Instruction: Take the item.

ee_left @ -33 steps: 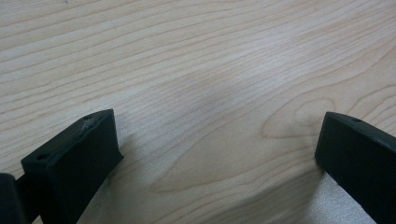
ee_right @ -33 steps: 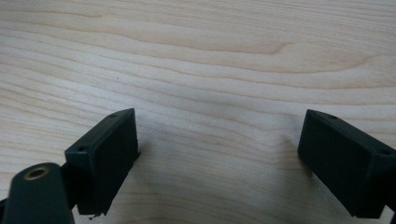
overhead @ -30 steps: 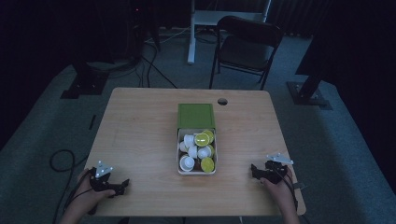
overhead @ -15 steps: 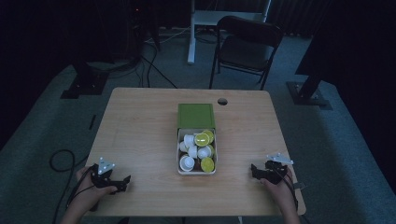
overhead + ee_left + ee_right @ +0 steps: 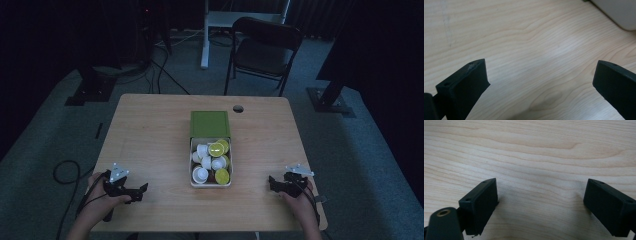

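Capsules (image 5: 211,162), white and yellow-green, lie heaped in a white open box (image 5: 192,165) at the middle of the table (image 5: 150,145), its near wall well back from the near edge. A green lid or box (image 5: 209,124) lies flat and touches the white box's far end; whether the two are joined cannot be told. Toward the far edge, right of centre, a round hole (image 5: 238,108) sits in the tabletop.

By the near left corner the left gripper (image 5: 137,192) rests low over the wood in the person's left hand (image 5: 97,197), jaws pointing toward the box and spread wide with nothing between them. In the left gripper view the left gripper (image 5: 541,75) shows bare wood grain between its jaws, and a rounded corner of the white box (image 5: 621,12) sits at the upper right, apart from the jaws.

Near the near right corner the right gripper (image 5: 271,183) is held by the right hand (image 5: 300,200), also aimed toward the box. In the right gripper view the right gripper (image 5: 541,195) has its jaws set wide apart over bare wood.

Beyond the far edge a dark chair (image 5: 265,50) stands on the floor, and a cable (image 5: 65,172) loops off the left edge
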Motion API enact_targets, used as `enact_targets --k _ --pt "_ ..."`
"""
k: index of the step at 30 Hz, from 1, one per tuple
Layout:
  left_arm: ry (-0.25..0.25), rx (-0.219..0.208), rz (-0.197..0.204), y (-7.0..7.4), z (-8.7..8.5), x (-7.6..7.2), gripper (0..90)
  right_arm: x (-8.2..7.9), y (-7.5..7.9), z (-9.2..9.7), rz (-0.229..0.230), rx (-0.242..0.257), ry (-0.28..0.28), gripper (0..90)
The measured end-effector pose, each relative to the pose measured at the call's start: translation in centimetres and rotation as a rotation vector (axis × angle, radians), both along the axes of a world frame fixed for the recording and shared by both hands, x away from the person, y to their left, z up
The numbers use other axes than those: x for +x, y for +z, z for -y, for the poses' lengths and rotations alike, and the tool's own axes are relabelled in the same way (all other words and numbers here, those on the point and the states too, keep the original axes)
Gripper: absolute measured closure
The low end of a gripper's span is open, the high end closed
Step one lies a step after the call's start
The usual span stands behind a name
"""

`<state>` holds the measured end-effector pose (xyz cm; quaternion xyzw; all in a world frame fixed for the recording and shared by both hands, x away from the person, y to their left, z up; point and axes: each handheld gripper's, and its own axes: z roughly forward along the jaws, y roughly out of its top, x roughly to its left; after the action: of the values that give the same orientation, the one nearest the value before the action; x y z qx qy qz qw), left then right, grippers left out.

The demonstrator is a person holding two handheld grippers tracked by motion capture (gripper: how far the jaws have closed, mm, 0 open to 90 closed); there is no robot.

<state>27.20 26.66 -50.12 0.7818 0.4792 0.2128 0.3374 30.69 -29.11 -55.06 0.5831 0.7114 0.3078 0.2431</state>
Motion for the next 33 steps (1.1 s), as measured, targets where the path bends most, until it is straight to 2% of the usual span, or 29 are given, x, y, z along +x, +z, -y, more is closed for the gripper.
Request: enact_targets --k 6,11,19,23,28,33 --pt "-0.052 -0.003 0.000 0.9 1.2 0.3 0.0 0.0 0.0 0.0 0.000 0.000 0.000 11.7" --pt "-0.080 -0.022 0.008 1.6 2.2 0.5 0.0 0.0 0.0 0.0 0.000 0.000 0.000 11.7" --pt "-0.128 -0.036 -0.003 2.3 3.9 0.8 0.0 0.0 0.0 0.0 0.000 0.000 0.000 11.7" --pt "-0.147 -0.034 0.005 2.6 4.8 0.9 0.0 0.0 0.0 0.0 0.000 -0.001 0.001 11.7" --pt "-0.163 -0.063 0.017 3.2 5.7 1.0 0.1 0.0 0.0 0.0 0.000 0.000 0.001 11.7" --pt "-0.193 -0.058 0.030 3.9 6.9 1.1 2.0 0.0 0.0 0.0 0.000 -0.001 0.001 11.7"
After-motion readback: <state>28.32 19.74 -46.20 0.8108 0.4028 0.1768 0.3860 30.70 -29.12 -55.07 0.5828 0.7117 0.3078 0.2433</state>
